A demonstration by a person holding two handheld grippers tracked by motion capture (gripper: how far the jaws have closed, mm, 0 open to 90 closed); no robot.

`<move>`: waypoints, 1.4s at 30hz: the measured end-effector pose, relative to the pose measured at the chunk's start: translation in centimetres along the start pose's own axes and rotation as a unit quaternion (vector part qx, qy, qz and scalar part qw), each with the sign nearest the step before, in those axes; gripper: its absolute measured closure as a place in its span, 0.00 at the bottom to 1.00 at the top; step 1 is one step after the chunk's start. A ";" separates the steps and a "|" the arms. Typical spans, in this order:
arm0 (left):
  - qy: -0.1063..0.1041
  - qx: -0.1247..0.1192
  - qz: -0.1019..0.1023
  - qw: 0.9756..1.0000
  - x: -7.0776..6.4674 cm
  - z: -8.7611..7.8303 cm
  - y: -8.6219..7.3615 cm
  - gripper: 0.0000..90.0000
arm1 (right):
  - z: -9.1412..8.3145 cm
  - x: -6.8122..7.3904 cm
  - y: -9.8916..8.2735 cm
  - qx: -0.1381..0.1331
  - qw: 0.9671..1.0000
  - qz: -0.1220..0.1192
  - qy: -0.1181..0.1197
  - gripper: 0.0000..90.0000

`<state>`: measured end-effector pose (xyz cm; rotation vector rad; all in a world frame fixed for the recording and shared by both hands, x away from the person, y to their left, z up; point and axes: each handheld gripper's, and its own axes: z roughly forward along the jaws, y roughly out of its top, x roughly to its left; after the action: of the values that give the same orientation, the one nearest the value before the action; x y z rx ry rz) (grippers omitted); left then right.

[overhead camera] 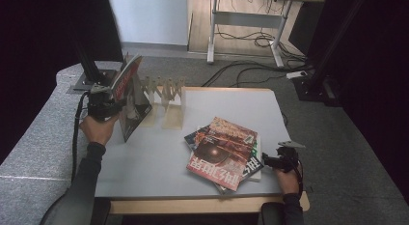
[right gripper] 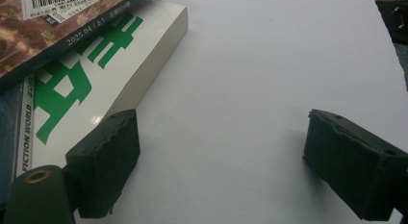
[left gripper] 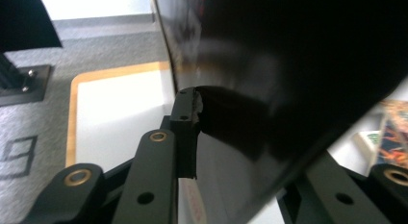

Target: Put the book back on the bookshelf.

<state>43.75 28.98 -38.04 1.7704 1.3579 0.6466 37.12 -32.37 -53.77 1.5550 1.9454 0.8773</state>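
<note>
A magazine (overhead camera: 126,85) with a red and white cover stands on edge at the left end of a wooden rack (overhead camera: 164,90). My left gripper (overhead camera: 108,97) is at its near edge. In the left gripper view the dark cover (left gripper: 288,65) slants across the gap between the jaws and leans on one pad (left gripper: 186,128). The other pad is hidden behind the cover, and the jaws stand a little apart. My right gripper (overhead camera: 267,161) rests open on the table by a stack of magazines (overhead camera: 222,150). Nothing lies between its jaws (right gripper: 219,161).
The white table (overhead camera: 144,157) has a wooden rim. A thick white book (right gripper: 96,75) with green lettering lies under the stack, close to one right jaw. Grey carpet, cables and a desk frame (overhead camera: 246,22) lie beyond the table.
</note>
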 end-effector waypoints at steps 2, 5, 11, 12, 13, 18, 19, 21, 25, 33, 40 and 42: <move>0.000 -0.002 -0.006 1.000 0.1 0.2 0.0 0.82 | 0.0 0.0 0.0 0.000 1.000 0.000 0.000 0.13; 0.004 -0.009 -0.026 1.000 0.3 0.2 0.1 0.86 | 0.0 0.0 0.0 0.000 1.000 0.000 0.000 0.13; 0.009 -0.039 -0.062 0.997 1.1 0.0 -0.1 0.97 | 0.0 0.0 0.0 0.000 1.000 0.000 0.000 0.13; 0.005 -0.047 -0.072 0.996 1.2 0.0 -0.1 0.97 | 0.0 0.0 0.0 0.000 1.000 0.000 0.000 0.13; 0.000 -0.053 -0.080 0.995 1.4 0.0 -0.1 0.97 | 0.0 0.0 0.0 0.000 1.000 0.000 0.000 0.13; -0.010 -0.069 -0.074 0.995 0.9 0.1 -0.1 0.97 | 0.0 0.0 0.0 0.000 1.000 0.000 0.000 0.13; -0.010 -0.071 -0.070 0.995 0.8 0.1 -0.1 0.97 | 0.0 0.0 0.0 0.000 1.000 0.000 0.000 0.13; -0.009 -0.078 -0.068 0.995 0.6 0.1 0.0 0.97 | 0.0 0.0 0.0 0.000 1.000 0.000 0.000 0.13; -0.010 -0.094 -0.062 0.994 0.2 0.2 0.5 0.97 | 0.0 0.0 0.0 0.000 1.000 0.000 0.000 0.13; -0.018 -0.094 -0.022 0.995 -2.7 0.1 2.0 0.97 | 0.0 0.0 0.0 0.000 1.000 0.001 0.001 0.13; -0.019 -0.082 0.013 0.996 -5.7 0.4 3.8 0.97 | 0.0 0.0 0.0 0.000 1.000 0.000 0.001 0.13; -0.016 -0.079 0.020 0.997 -6.1 0.5 3.9 0.97 | 0.0 0.0 0.0 0.000 1.000 0.000 0.001 0.13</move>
<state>44.50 22.57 -34.64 1.6773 1.2180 0.7244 37.13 -32.39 -53.78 1.5548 1.9474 0.8792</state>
